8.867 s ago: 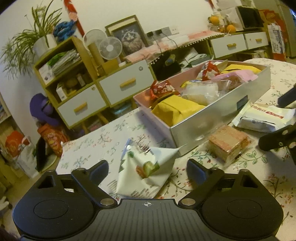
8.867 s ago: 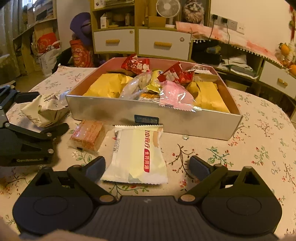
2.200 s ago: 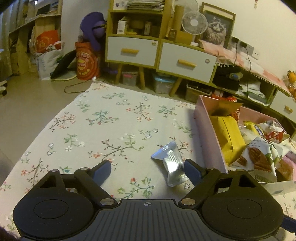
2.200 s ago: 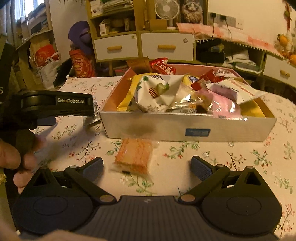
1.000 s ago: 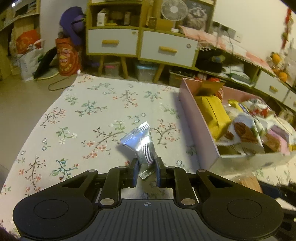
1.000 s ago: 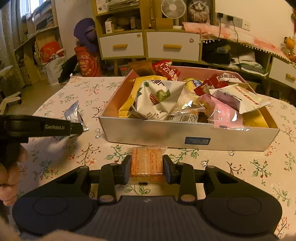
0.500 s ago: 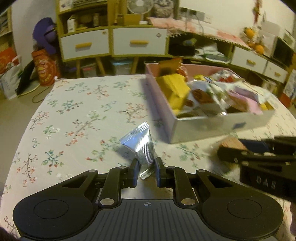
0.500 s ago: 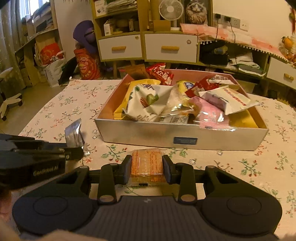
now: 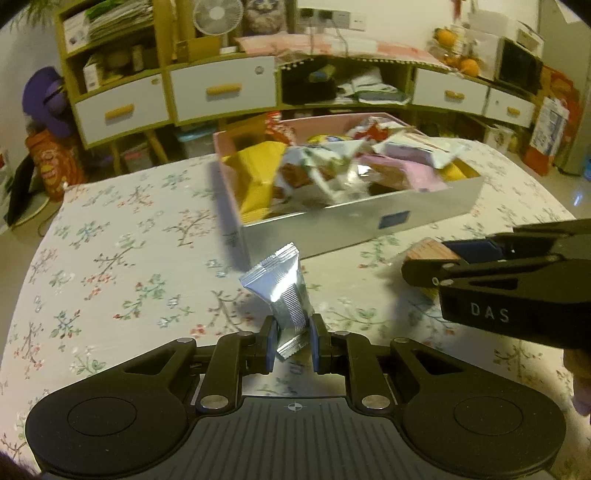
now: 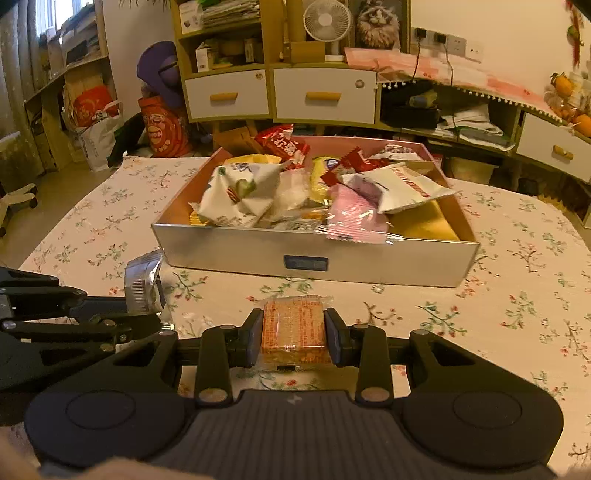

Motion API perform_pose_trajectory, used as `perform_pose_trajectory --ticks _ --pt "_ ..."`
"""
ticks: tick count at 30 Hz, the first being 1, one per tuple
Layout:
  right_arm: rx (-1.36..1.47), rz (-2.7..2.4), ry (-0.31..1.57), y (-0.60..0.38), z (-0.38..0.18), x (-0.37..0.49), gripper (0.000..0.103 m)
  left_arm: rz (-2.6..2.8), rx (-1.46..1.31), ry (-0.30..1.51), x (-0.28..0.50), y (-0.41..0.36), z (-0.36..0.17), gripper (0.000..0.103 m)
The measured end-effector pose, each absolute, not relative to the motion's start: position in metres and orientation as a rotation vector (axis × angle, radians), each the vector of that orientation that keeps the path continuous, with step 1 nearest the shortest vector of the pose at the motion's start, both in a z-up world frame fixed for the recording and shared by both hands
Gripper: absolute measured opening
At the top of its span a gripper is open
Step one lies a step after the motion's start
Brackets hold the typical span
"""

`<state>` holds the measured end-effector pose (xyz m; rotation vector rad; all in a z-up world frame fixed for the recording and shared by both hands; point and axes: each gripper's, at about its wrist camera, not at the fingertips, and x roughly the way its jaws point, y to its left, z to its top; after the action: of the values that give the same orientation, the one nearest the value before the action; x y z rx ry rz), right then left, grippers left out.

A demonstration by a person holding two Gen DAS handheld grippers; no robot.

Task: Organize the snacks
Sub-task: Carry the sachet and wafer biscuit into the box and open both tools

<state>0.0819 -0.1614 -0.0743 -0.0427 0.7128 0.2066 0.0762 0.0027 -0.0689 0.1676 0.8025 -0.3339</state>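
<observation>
My left gripper is shut on a silver foil snack packet, held above the floral tablecloth; the packet also shows in the right wrist view. My right gripper is shut on an orange wrapped biscuit pack, lifted in front of the box; it shows in the left wrist view. The silver box with a pink inside holds several snack packets, among them a white-green bag and a pink pack. The box also shows in the left wrist view.
The table with the floral cloth carries the box. Behind it stand cabinets with white drawers, a small fan and a red bag on the floor.
Both grippers have lifted with their snacks and moved toward the box. The left gripper has swung right, so the box now lies ahead of it and the right gripper sits closer beside it.
</observation>
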Motion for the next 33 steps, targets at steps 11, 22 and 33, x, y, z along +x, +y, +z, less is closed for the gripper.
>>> perform_pose_trajectory --ticks 11,22,33 --pt "-0.05 0.225 0.702 -0.184 -0.068 0.071 0.032 -0.376 0.217 0.795 0.062 -0.016 -0.059 0.015" --pt "-0.072 0.264 0.651 -0.207 -0.054 0.065 0.032 -0.433 0.255 0.755 0.058 -0.043 -0.044 0.015" --pt "-0.069 0.263 0.589 -0.228 -0.034 0.079 0.032 -0.464 0.289 0.729 0.071 -0.068 -0.029 0.015"
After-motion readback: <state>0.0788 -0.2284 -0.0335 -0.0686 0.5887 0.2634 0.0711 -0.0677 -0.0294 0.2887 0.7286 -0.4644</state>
